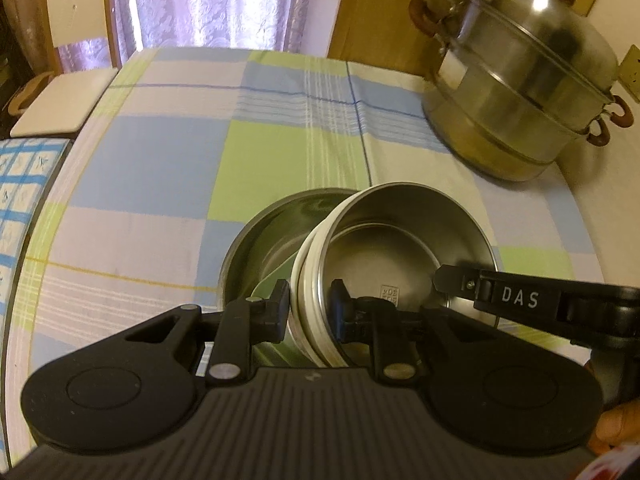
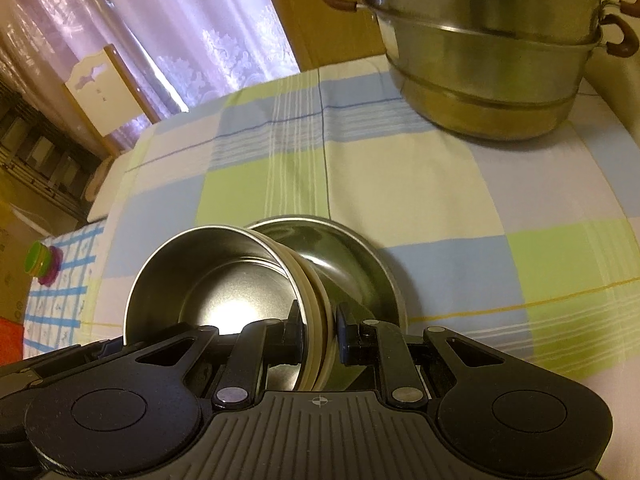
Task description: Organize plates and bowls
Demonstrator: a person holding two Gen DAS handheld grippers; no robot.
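Observation:
A steel bowl with a cream outer wall (image 1: 400,248) is held tilted, partly inside a larger steel bowl (image 1: 276,232) that rests on the checked tablecloth. My left gripper (image 1: 310,312) is shut on the cream-walled bowl's left rim, one finger inside and one outside. My right gripper (image 2: 320,332) is shut on the same bowl's (image 2: 216,280) opposite rim; its arm shows in the left wrist view (image 1: 520,300). The larger bowl (image 2: 344,256) lies just behind and under it.
A large stacked steel steamer pot (image 1: 524,80) with brown handles stands at the back right of the table (image 1: 160,160). A white board (image 1: 64,100) lies off the left edge. A blue-checked cloth (image 2: 60,280) with a small green and pink toy (image 2: 42,264) lies to the left.

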